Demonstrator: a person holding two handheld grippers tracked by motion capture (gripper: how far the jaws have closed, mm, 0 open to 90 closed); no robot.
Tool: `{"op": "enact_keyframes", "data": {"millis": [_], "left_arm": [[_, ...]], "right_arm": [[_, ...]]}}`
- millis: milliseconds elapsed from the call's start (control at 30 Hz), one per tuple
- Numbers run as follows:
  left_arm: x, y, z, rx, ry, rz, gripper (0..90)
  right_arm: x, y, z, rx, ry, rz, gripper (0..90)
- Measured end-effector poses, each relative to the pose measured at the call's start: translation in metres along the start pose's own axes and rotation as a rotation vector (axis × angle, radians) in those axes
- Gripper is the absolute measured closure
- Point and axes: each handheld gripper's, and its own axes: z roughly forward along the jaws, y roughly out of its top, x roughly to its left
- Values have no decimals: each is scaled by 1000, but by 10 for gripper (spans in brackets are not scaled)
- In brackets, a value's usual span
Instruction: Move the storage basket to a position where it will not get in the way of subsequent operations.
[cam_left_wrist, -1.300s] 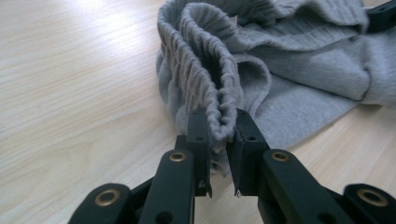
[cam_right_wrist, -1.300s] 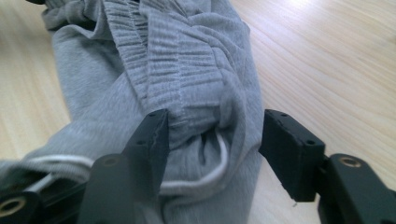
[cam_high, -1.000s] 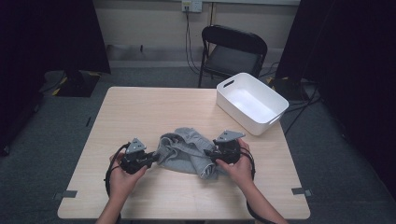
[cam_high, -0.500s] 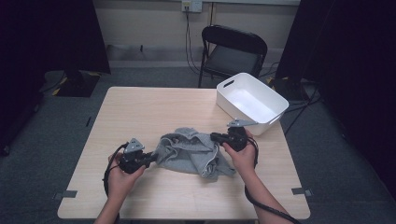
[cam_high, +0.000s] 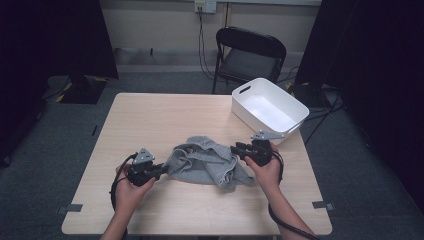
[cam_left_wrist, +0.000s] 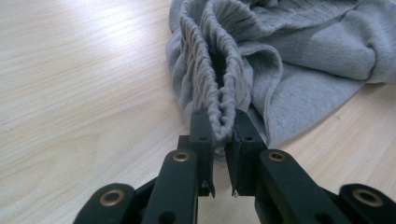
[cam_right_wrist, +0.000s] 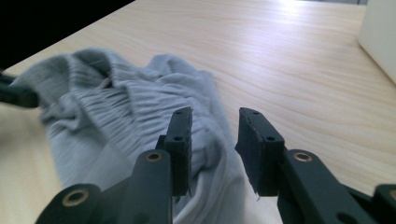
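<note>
Grey elastic-waist shorts (cam_high: 207, 165) lie crumpled on the light wooden table (cam_high: 165, 120), slightly toward the near edge from its middle, waistband end pointing to 9 o'clock in the high view. Left gripper (cam_high: 159, 171) sits low at the 9 o'clock end of the garment; in the left gripper view its jaws are clamped on the ribbed waistband (cam_left_wrist: 219, 98), the folded elastic pinched between the two pads and standing up from them toward 12 o'clock. Right gripper (cam_high: 235, 149) hovers at the 2 o'clock edge of the shorts, tips pointing toward 9 o'clock. In the right gripper view (cam_right_wrist: 214, 140) its jaws stand apart with a clear gap; cloth lies below and beyond them, nothing pressed between the pads. These jaws have just been opening, no fabric caught in them. White plastic bin (cam_high: 270, 107) sits at the table's 2 o'clock corner, near the right gripper but apart from it. Black folding chair (cam_high: 250, 55) stands behind the table at 12 o'clock. Both of the person's forearms enter from 6 o'clock.
</note>
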Motion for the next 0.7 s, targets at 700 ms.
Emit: {"op": "enact_keyframes", "data": {"millis": [700], "left_arm": [[-3, 2, 1, 1, -5, 22, 819]], "right_arm": [[29, -3, 19, 169, -25, -128, 883]]}}
